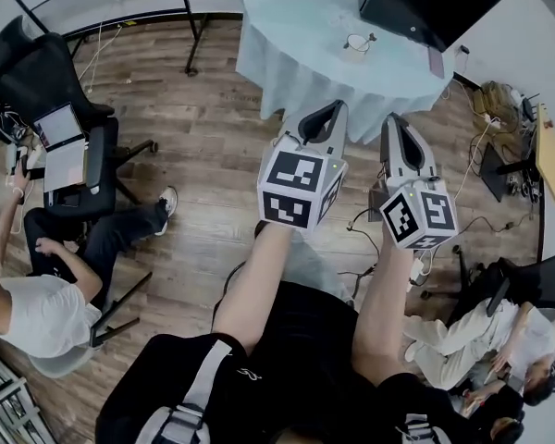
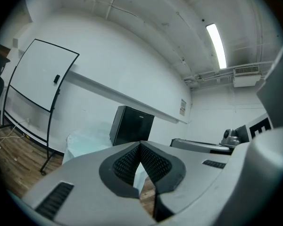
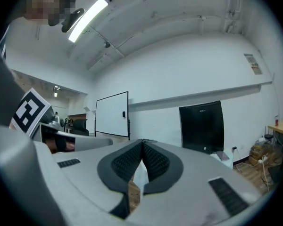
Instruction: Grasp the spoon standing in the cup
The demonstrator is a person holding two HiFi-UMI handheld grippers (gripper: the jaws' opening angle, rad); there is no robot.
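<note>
Spoon (image 1: pixel 365 38) stands in the cup (image 1: pixel 354 44) on the cloth-covered bench (image 1: pixel 287 35) across the room, near a black box (image 1: pixel 425 3). In the head view the spoon is only a thin dark line above the rim, too small to show what it is made of. We hold both tongs out over the wood floor (image 1: pixel 203 146), well apart from the bench. The left tongs (image 1: pixel 337 107) are clenched, their pads (image 2: pixel 125 164) meeting with nothing between them. The right tongs (image 1: pixel 394 118) are clenched and empty too. Neither gripper view lets us pick out the cup.

We judge the spoon to be light, stiff and slim, probably with a smooth handle that could slide or swing between the pads. The cup looks clear and thin-walled, so we take it for light and breakable. A sideways push on the spoon could tip it or drag it across the cloth.

We think the best hold is on the handle above the rim, with 1 pair of tongs. The pads should close across the handle's flat faces and stay clear of the cup. Those tongs must open before they reach it. A straight upward lift seems safest, and the other tongs could steady the cup if it starts to rock.
</note>
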